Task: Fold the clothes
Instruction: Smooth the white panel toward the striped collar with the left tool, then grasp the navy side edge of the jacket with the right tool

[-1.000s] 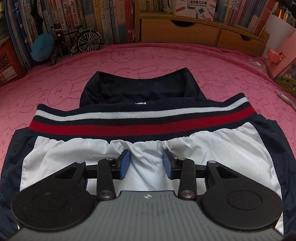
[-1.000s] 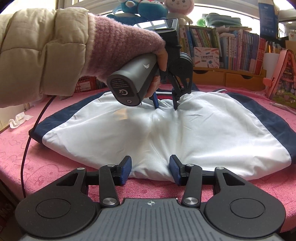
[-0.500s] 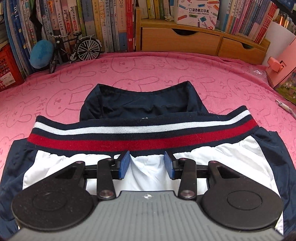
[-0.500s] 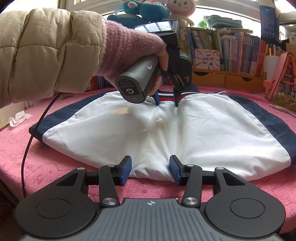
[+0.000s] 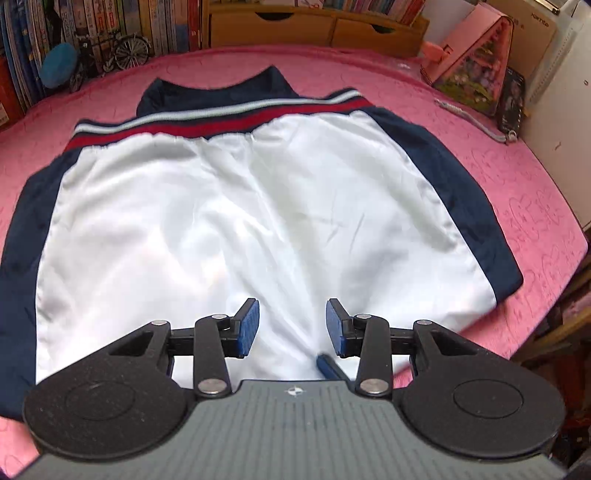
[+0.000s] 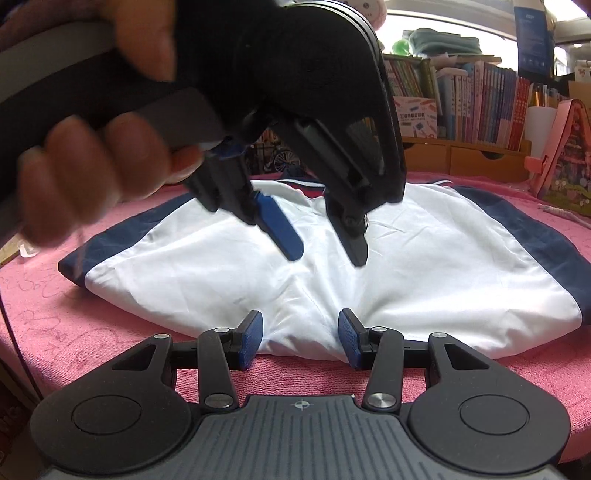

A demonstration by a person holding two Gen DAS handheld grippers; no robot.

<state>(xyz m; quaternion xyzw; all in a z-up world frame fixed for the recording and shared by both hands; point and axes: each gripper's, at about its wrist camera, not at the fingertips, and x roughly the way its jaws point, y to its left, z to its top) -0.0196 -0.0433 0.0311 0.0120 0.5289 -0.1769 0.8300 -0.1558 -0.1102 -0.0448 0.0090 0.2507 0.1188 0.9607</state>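
White shorts [image 5: 229,221] with navy side panels and a red, white and navy waistband [image 5: 207,123] lie flat on the pink tablecloth [image 5: 517,177]. A navy garment [image 5: 214,88] sticks out beyond the waistband. My left gripper [image 5: 291,326] is open and empty, held above the crotch end of the shorts; it also shows in the right wrist view [image 6: 325,251], close and blurred. My right gripper [image 6: 300,339] is open and empty, at the near crotch hem of the shorts [image 6: 424,277]. One of its blue fingertips [image 5: 327,363] shows in the left wrist view.
Bookshelves and wooden drawers [image 5: 314,26] line the far side. A model bicycle [image 5: 110,55] and a blue ball [image 5: 59,68] stand at the back left. A pink house-shaped box [image 5: 476,59] and a cord [image 5: 476,122] lie at the right. The table edge [image 5: 554,280] drops off right.
My left gripper has lifted and pulled back from the waistband toward the crotch end, near the right gripper. The right gripper has barely moved.
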